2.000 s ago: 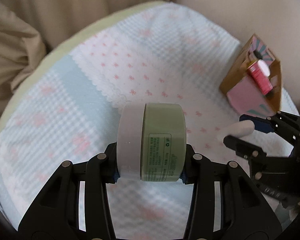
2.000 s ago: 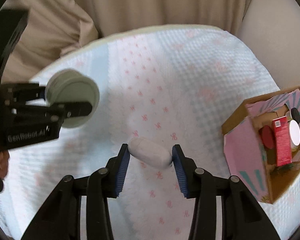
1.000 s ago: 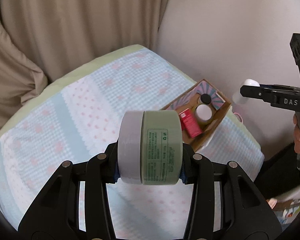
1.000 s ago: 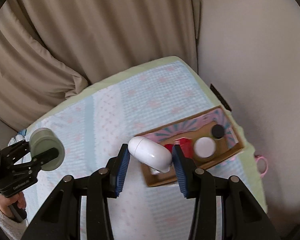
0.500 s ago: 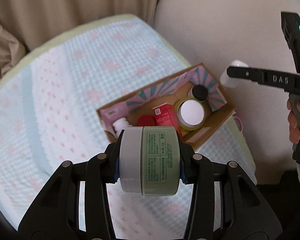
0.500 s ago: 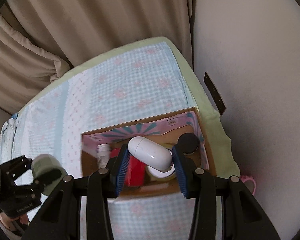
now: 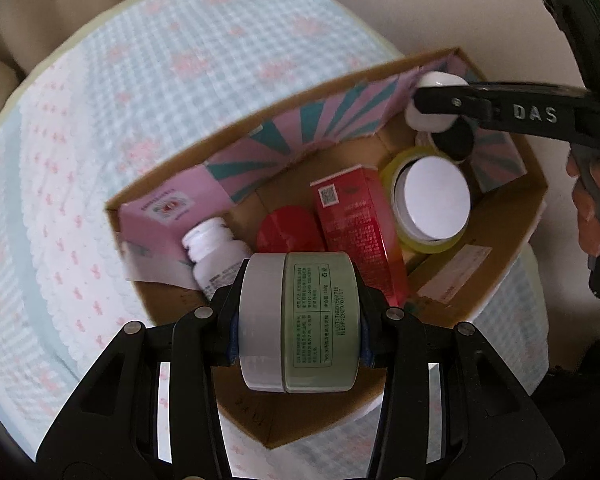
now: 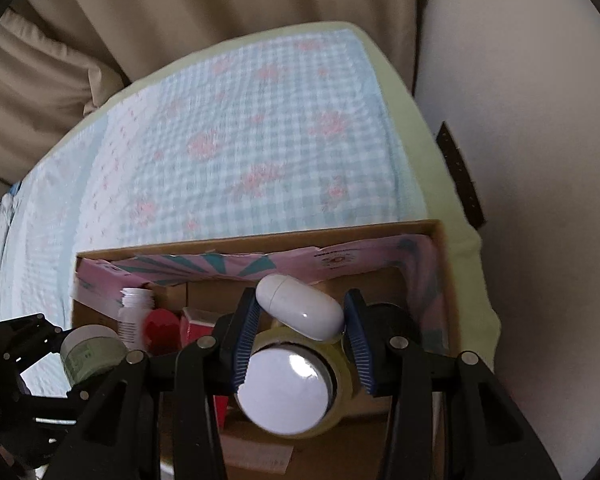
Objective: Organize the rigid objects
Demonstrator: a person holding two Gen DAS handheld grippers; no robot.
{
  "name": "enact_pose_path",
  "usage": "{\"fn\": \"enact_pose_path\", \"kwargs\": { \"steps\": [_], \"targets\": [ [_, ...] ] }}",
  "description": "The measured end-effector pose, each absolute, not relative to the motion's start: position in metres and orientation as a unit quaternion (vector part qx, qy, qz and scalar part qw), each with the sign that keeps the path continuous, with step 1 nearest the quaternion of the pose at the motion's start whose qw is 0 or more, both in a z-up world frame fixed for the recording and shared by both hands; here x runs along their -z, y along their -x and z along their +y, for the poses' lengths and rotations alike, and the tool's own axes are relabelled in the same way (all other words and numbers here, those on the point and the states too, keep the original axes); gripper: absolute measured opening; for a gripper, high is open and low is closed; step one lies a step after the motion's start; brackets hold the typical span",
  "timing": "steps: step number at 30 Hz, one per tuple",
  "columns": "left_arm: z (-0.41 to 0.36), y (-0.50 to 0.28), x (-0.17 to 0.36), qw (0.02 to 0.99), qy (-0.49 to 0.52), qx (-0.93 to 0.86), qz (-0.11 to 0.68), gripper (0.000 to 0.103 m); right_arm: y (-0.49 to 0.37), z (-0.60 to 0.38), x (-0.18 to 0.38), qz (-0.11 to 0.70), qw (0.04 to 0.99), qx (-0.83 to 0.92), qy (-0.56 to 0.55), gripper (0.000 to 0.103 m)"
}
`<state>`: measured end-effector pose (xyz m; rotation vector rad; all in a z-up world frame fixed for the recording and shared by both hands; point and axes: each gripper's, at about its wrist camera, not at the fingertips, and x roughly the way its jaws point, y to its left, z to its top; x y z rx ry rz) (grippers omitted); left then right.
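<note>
My left gripper is shut on a green jar with a grey lid and holds it over the near left part of the cardboard box. The jar also shows in the right wrist view. My right gripper is shut on a white oval case and holds it above the box's far right corner; the case shows in the left wrist view. Inside the box are a white bottle, a red cap, a red carton, a yellow tape roll and a black lid.
The box stands at the right end of a checked blue and pink cloth on a table. A wall rises just right of the box. Beige curtains hang behind the table.
Both grippers have come down and closer over the box, each with its object still held. The white case now hangs just above the far right corner of the box.
</note>
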<state>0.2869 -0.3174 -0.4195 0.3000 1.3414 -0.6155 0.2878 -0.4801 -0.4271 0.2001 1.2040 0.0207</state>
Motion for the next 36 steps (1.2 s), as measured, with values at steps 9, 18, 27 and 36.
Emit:
{"fn": "enact_pose_path", "kwargs": {
  "steps": [9,18,27,36],
  "targets": [
    [-0.318,-0.280,0.416,0.736,-0.140,0.268,0.606,0.103,-0.297,-0.476,0.443,0.567,0.819,-0.018,-0.087,0.100],
    [-0.310,-0.284,0.413,0.738,-0.129,0.258,0.610,0.103,-0.292,-0.474,0.450,0.583,0.804,-0.030,-0.113,0.100],
    [-0.305,-0.279,0.396,0.745,-0.127,0.263,0.600,0.103,-0.285,-0.467,0.438,0.582,0.807,-0.022,-0.098,0.100],
    [-0.285,-0.269,0.346,0.764,-0.112,0.263,0.579,0.103,-0.271,-0.449,0.393,0.571,0.816,-0.015,-0.084,0.100]
  ]
}}
